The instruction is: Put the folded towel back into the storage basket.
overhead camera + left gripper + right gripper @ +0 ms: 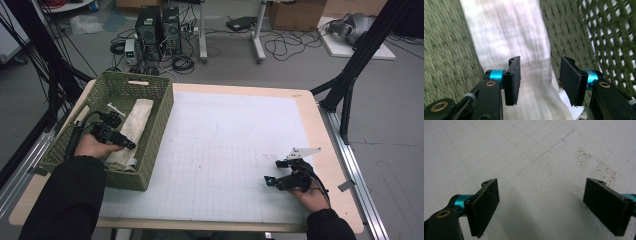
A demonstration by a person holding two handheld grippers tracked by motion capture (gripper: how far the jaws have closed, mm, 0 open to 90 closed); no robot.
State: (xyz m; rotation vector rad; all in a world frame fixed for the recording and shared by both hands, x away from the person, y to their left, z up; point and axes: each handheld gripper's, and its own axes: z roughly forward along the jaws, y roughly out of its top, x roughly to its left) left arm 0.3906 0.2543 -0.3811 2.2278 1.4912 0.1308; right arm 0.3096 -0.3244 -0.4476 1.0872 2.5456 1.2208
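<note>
Left tool [539,80] apart over white towel [509,37] in green basket [160,107] (towel's near end cut off), right tool [549,207] apart.

Dim, even overhead light in high view, soft shadows on white tabletop mat [235,150], floor bkgd dark, left gripper view blurred w/ washed-out white towel [509,32], right gripper view sharper, greyish cast
</note>
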